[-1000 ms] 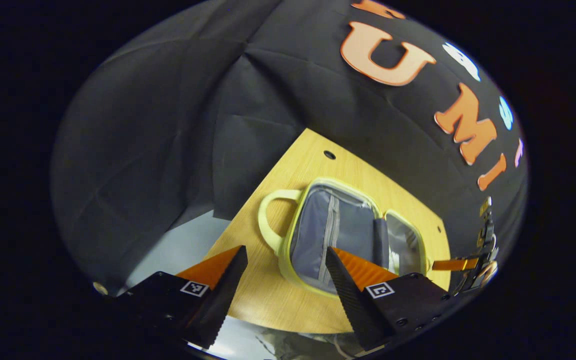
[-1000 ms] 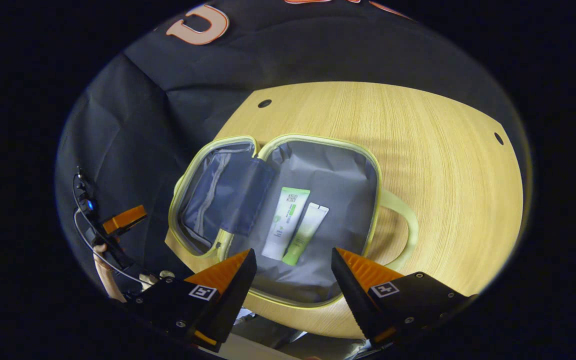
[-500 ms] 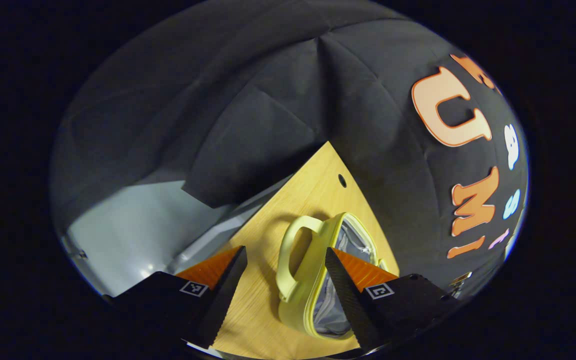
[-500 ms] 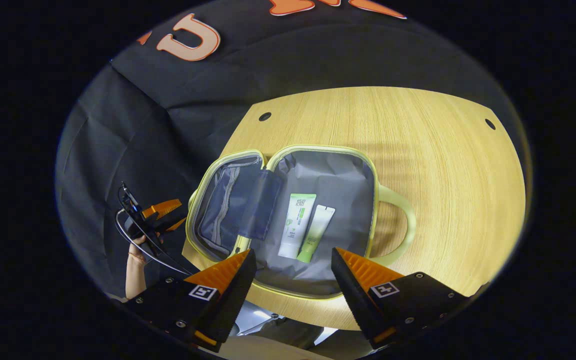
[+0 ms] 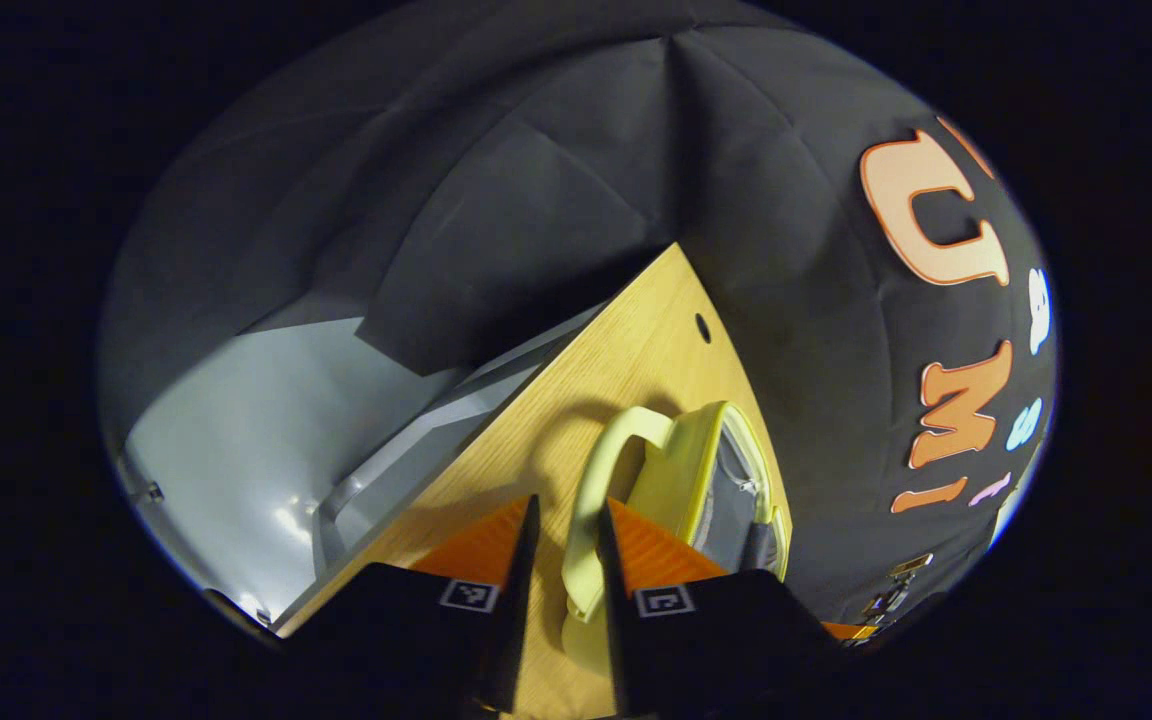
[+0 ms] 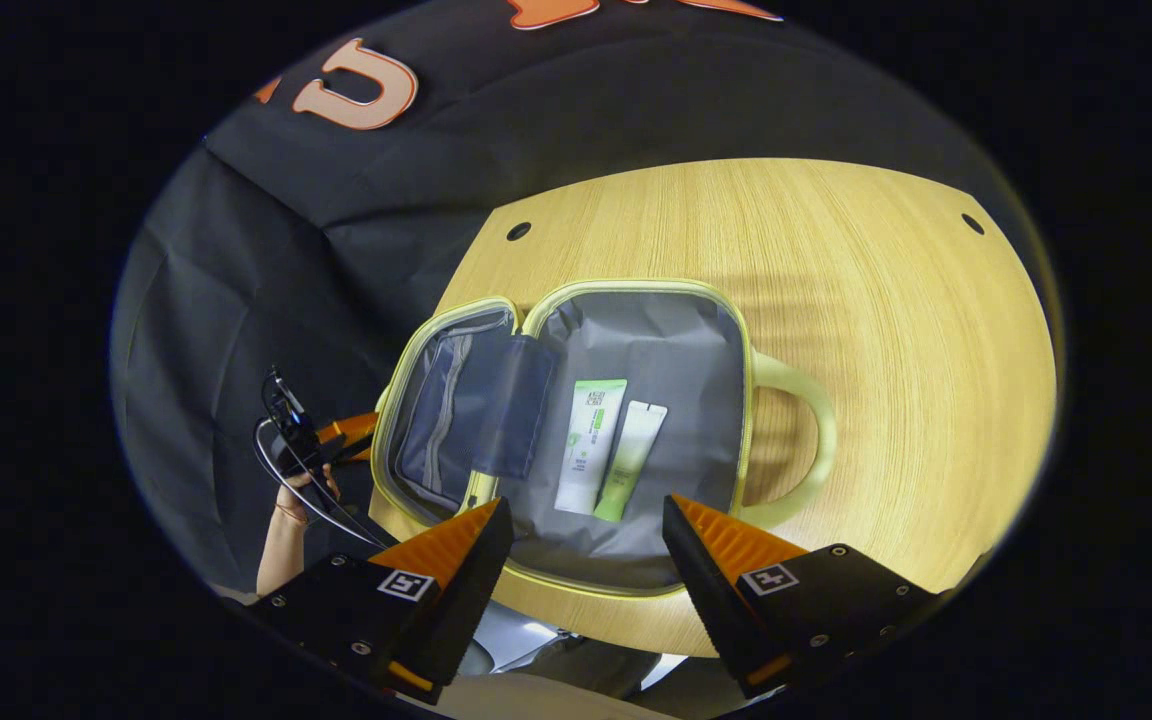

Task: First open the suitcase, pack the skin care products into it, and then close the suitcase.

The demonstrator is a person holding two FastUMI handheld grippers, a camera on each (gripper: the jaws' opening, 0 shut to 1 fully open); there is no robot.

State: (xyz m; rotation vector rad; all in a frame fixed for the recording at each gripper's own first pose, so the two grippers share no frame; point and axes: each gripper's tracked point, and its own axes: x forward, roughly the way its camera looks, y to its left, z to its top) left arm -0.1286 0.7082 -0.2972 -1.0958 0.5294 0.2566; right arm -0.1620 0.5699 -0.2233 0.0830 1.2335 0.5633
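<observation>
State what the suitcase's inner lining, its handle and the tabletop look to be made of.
Lining: seemingly thin grey woven fabric, matte, since it creases softly. Handle: probably smooth plastic or rubbery material, pale yellow-green with an even, slight sheen. Tabletop: wood or wood-look laminate, with fine parallel grain lines; which one cannot be told.

I am seeing bare table (image 6: pixel 896 330) lying open right of the suitcase (image 6: pixel 636 330) and behind it up to the wall. The suitcase's handle (image 6: pixel 804 440) is jutting into that room. Two tubes (image 6: pixel 608 445) are taking its middle; lining around them is free. On the suitcase's left, the left gripper (image 6: pixel 341 440) is crowding the lid.
</observation>
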